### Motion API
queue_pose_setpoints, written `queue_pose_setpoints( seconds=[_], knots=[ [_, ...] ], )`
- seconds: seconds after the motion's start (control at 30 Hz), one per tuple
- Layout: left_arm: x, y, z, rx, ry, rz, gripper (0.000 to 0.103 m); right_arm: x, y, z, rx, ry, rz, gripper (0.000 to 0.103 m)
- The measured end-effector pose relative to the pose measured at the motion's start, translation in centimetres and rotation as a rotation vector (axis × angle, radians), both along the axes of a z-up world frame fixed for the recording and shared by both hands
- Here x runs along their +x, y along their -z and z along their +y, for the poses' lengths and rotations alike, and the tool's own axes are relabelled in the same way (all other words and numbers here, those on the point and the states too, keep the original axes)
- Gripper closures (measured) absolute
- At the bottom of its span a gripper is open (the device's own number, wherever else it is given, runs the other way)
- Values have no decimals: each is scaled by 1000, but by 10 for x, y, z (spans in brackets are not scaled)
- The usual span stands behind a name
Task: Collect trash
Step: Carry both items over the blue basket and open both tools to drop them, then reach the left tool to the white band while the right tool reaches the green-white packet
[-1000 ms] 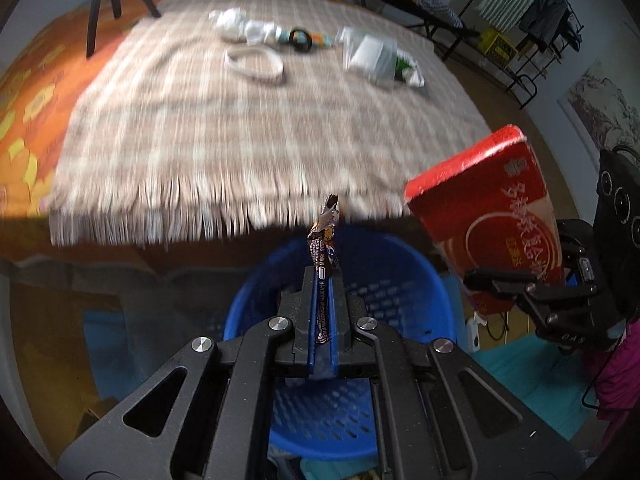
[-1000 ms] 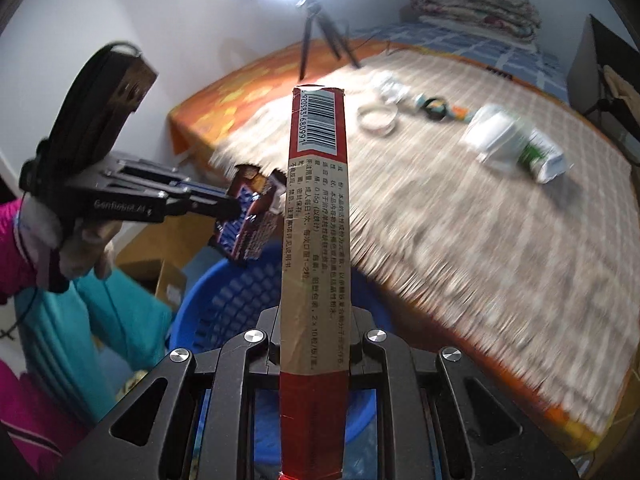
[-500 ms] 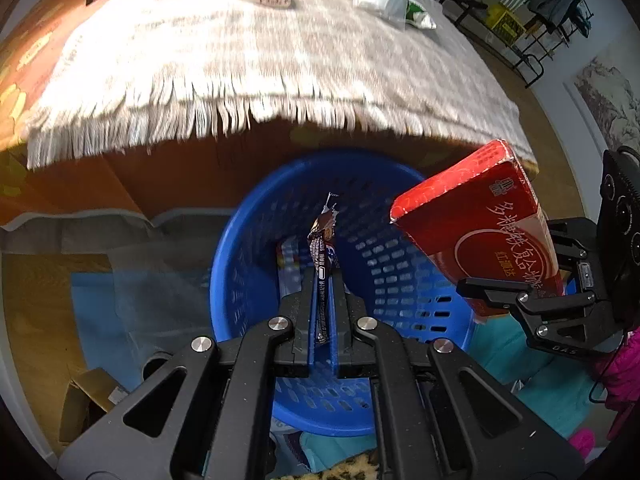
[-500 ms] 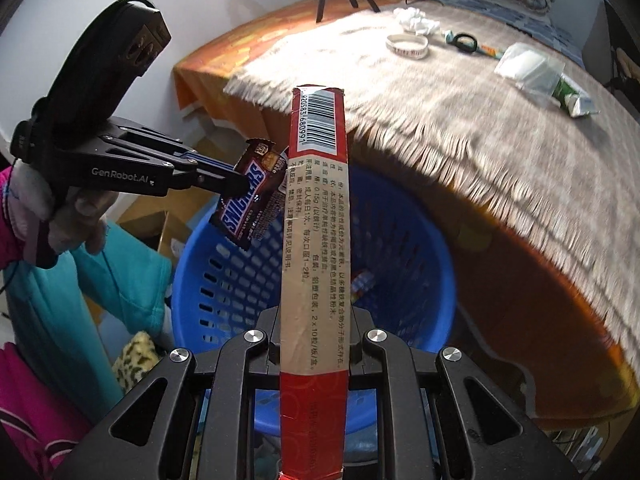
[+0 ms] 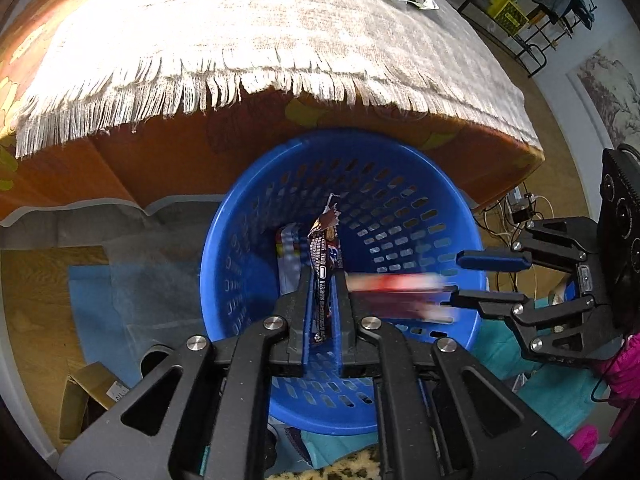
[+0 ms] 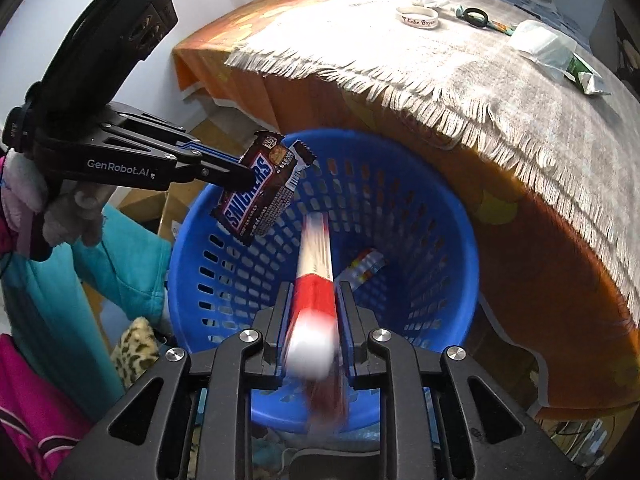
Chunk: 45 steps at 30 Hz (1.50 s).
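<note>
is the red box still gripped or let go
Let go: the right gripper has just been opening, and the red box blurs as it slips down into the blue basket.

Each camera sits on its own gripper, just behind the fingers, and looks steeply down along them from close above the blue basket (image 5: 248, 248), which fills the middle of both views. The left view faces the bed (image 5: 280, 60) head-on, with the right gripper (image 5: 456, 280) at its right edge. The right view faces the same bed (image 6: 500, 80) at a slant, with the left gripper (image 6: 248, 172) at its left. Both share the basket, the fringed blanket (image 6: 400, 60) and the wristband (image 6: 418, 16).
</note>
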<state>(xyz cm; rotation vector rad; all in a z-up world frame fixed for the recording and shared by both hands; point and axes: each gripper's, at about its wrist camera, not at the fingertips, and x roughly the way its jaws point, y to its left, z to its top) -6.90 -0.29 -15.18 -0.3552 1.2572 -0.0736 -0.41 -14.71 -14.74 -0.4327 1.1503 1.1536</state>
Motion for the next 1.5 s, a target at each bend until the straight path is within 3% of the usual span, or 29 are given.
queue_pose_setpoints(
  seconds=[0.07, 0.13, 0.2, 0.7, 0.87, 1.1, 1.27, 1.5],
  knots=[
    [1, 1, -1, 2, 0, -1, 90, 0, 1, -1, -1, 4, -2, 70],
    [2, -1, -2, 6, -1, -4, 78, 0, 0, -1, 3, 7, -3, 62],
    [2, -3, -1, 13, -9, -18, 60, 1, -1, -2, 3, 12, -8, 62],
    [10, -20, 8, 37, -30, -69, 60, 12, -12, -6, -45, 127, -114, 43],
    [19, -29, 13, 46, -47, -98, 60, 20, -18, -7, -52, 180, -126, 43],
    [39, -48, 32, 36, -103, -175, 60, 35, -38, -10, -76, 262, -296, 43],
    [62, -65, 45, 40, -138, -209, 60, 49, -54, -11, -34, 281, -373, 34],
    [91, -80, 59, 43, -156, -221, 60, 85, -74, -10, 61, 324, -345, 34]
  ],
)
